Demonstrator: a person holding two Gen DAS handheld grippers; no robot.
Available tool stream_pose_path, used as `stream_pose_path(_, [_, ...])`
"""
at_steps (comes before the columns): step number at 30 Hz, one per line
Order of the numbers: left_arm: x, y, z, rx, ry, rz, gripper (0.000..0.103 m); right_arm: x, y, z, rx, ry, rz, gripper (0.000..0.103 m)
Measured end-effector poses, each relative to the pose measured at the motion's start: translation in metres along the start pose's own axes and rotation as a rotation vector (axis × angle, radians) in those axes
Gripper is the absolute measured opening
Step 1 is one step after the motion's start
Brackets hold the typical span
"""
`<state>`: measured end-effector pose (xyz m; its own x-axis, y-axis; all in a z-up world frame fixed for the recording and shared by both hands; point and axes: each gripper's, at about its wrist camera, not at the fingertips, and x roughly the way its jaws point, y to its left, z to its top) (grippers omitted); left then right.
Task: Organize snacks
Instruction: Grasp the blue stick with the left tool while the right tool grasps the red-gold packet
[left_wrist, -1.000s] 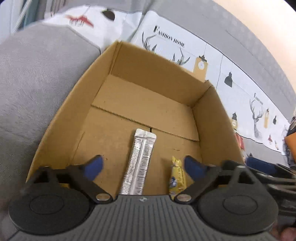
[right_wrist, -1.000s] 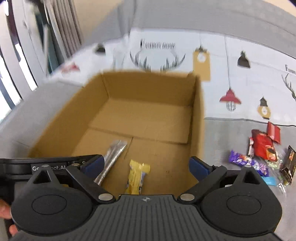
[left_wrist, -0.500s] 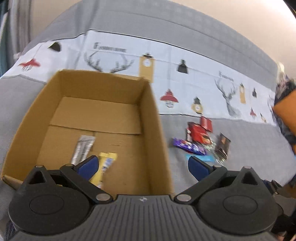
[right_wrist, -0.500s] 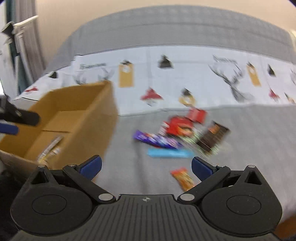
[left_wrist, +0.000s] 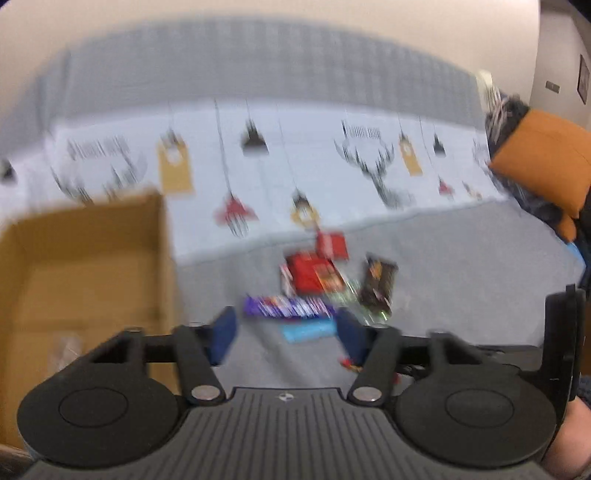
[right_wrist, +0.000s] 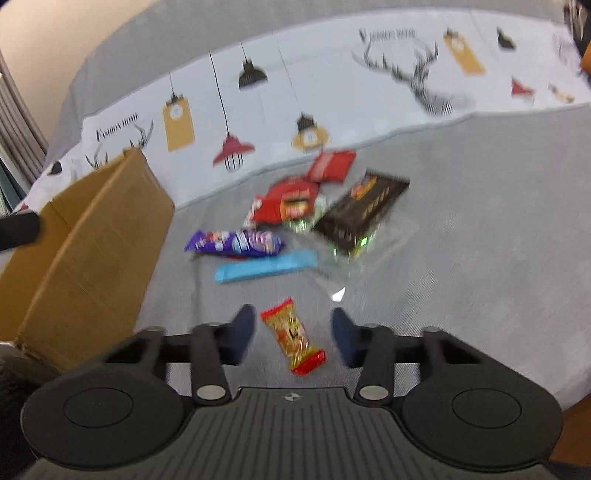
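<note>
The snacks lie in a pile right of the cardboard box, with bare grey cover between. Both the left gripper and right gripper have fingers apart, holding nothing. An orange candy lies between the right one's fingers.

My brown cardboard box sits at the left on the grey sofa seat. Right of it lie the purple wrapper, the flat blue bar just before it, the red packets behind, and the dark chocolate bar rightmost. Nearest me, between my right claw's fingers, lies an orange-and-red candy.
</note>
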<state>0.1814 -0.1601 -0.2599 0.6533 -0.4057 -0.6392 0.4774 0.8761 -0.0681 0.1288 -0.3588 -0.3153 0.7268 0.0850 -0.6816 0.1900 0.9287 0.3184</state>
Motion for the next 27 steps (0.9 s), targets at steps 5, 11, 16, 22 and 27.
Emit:
stream_pose_path(5, [0.062,0.002,-0.016,-0.087,0.13,-0.083,0.033,0.022,0.001,-0.003,-0.03,0.069,0.011,0.041])
stream_pose_path(11, [0.112,0.008,-0.035,-0.098,0.193,-0.102,0.033,0.046,0.004,-0.004,-0.072,0.118,-0.047,0.026])
stream_pose_path(16, [0.14,0.004,-0.027,0.036,0.136,-0.095,0.033,0.059,0.006,0.013,-0.129,0.101,-0.074,0.019])
stream_pose_path(22, [0.18,-0.018,-0.021,0.261,0.125,-0.077,0.033,0.05,-0.025,0.023,-0.05,0.077,-0.107,0.019])
stream_pose_path(27, [0.192,-0.025,-0.025,0.322,0.101,-0.065,0.04,0.056,-0.037,0.023,0.024,0.066,-0.084,0.023])
